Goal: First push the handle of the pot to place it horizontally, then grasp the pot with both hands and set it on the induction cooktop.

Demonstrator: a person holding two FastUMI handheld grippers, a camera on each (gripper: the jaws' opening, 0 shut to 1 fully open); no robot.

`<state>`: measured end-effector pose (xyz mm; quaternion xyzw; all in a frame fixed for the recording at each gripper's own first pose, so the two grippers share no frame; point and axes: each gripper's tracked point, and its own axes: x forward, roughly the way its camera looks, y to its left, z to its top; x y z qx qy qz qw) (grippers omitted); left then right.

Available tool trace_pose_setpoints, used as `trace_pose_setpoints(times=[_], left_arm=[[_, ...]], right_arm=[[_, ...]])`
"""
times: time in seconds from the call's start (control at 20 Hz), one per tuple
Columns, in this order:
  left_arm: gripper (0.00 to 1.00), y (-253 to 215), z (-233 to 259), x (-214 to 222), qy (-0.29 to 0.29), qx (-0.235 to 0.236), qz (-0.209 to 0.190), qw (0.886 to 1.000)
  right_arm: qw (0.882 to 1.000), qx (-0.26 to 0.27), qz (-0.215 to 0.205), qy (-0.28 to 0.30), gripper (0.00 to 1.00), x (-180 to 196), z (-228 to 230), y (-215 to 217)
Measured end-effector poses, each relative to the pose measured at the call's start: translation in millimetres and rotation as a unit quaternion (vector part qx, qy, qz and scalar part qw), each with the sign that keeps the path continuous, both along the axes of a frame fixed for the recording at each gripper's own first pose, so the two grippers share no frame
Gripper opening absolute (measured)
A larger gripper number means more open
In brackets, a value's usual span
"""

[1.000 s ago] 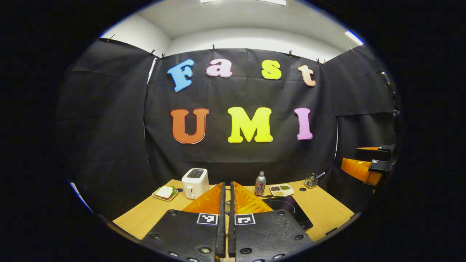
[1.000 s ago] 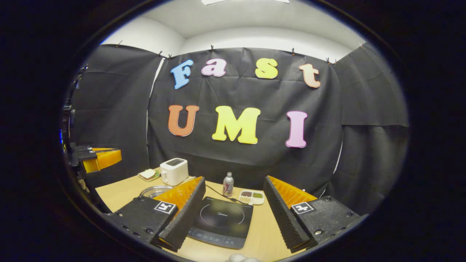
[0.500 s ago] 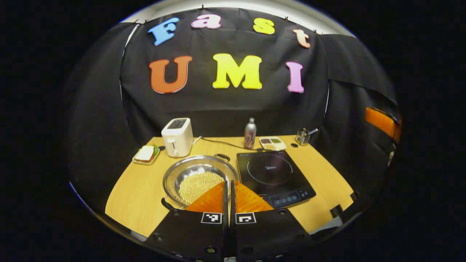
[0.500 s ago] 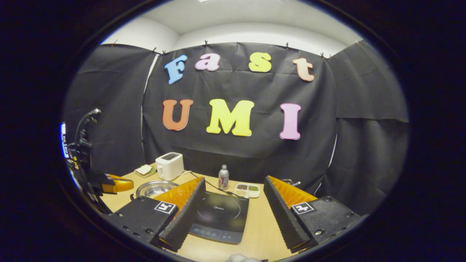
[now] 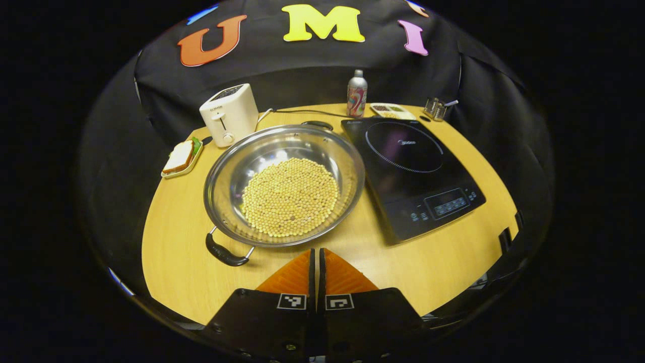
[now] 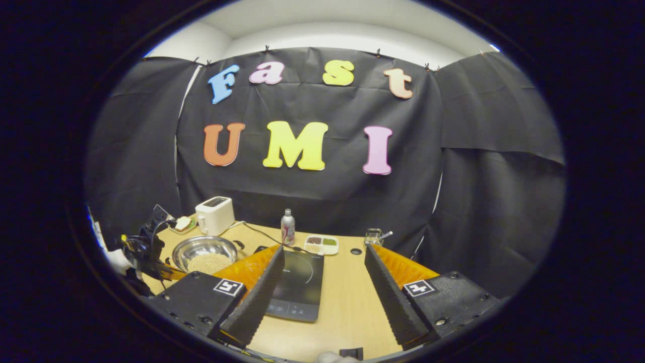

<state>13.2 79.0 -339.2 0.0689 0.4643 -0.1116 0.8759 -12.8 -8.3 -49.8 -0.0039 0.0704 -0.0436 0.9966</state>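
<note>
1. Left gripper point(image 5: 316, 254): fingers pressed together, nothing held between them, poised above the near edge of the wooden table point(image 5: 176, 262), just short of the pot's near rim.
2. Right gripper point(image 6: 322, 259): fingers spread wide apart, nothing between them, raised over the near right part of the table, well apart from the pot.
3. Pot point(image 5: 284, 184): shiny steel, wide and shallow, standing on the table just left of the induction cooktop point(image 5: 410, 171), not on it; filled across the bottom with small yellow beans point(image 5: 289, 196).
4. Pot handles: one black handle point(image 5: 225, 252) at the near left, the other point(image 5: 316, 124) at the far side, so set on a diagonal.
5. Far side of the table: white toaster point(image 5: 229, 113), sandwich on a small tray point(image 5: 181, 157), can point(image 5: 357, 94), divided dish point(image 5: 392, 110).
</note>
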Motion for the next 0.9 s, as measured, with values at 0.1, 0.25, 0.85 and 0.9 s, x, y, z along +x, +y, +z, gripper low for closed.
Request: trace_pose_setpoints(times=[0.1,0.25,0.85,0.9], left_arm=[[0.00,12.2,-13.7,3.9,0.023,0.007,-0.002,1.000],[0.00,27.9,-26.0,11.5,0.039,0.027,-0.006,0.999],[0.00,91.5,-41.5,26.9,0.053,0.075,0.042,0.995],[0.09,98.0,-41.5,30.9,0.049,0.077,0.050,0.995]], right_arm=[[1.000,0.001,-0.005,0.008,1.00,-0.2,-4.0,-2.8],[1.000,0.000,-0.003,0.013,1.00,1.4,-6.0,-2.2],[1.000,-0.012,0.006,0.018,1.00,15.0,-12.9,-10.0],[1.000,-0.015,0.006,0.017,1.00,15.9,-11.7,-10.9]])
